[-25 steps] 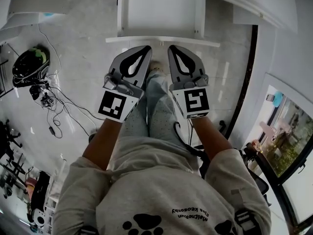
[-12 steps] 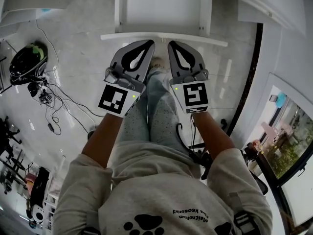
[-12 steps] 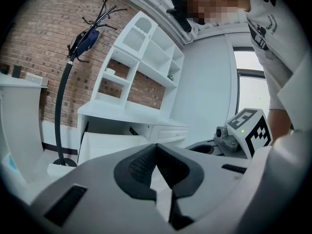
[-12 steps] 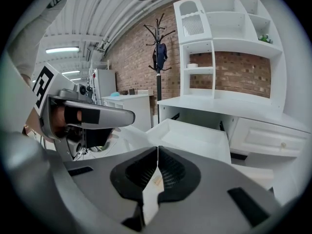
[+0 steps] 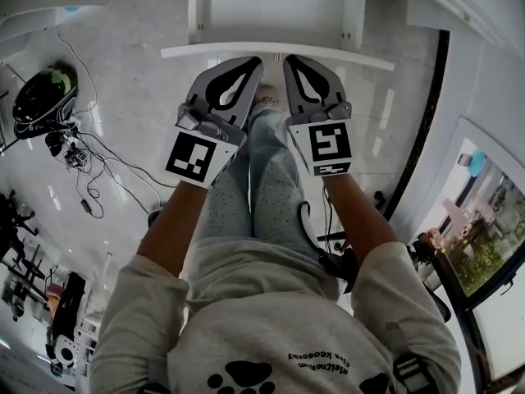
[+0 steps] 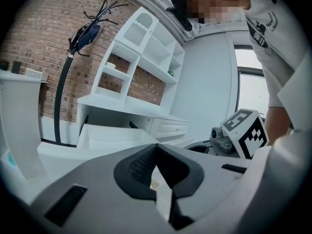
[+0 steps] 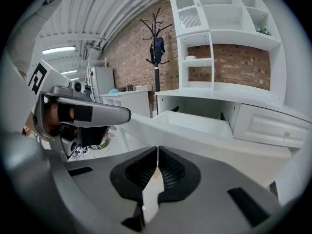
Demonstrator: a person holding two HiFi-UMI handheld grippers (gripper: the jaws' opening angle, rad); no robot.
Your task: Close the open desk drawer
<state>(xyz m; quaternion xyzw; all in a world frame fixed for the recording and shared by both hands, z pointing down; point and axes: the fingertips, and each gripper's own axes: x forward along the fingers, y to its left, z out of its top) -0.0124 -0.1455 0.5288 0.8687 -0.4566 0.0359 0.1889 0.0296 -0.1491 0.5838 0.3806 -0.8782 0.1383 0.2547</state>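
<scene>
The white desk drawer [image 5: 275, 11] stands pulled out at the top of the head view, its front panel [image 5: 197, 52] a pale strip across the picture. My left gripper [image 5: 248, 66] and right gripper [image 5: 290, 62] hang side by side just short of that panel, both shut and empty. Whether the tips touch the panel I cannot tell. In the left gripper view my left gripper [image 6: 155, 148] points at the open drawer [image 6: 114, 135] under the desk top. Beyond my right gripper [image 7: 157, 149], the right gripper view shows the same drawer [image 7: 195, 122].
A closed drawer [image 7: 270, 126] sits right of the open one, with a white shelf unit [image 7: 229, 18] above the desk. A coat stand [image 7: 157, 43] stands by the brick wall. A helmet [image 5: 45, 97] and cables [image 5: 90, 167] lie on the floor at left.
Both grippers have sunk together and come closer to the drawer's front panel in the head view. Their jaws stay shut.
</scene>
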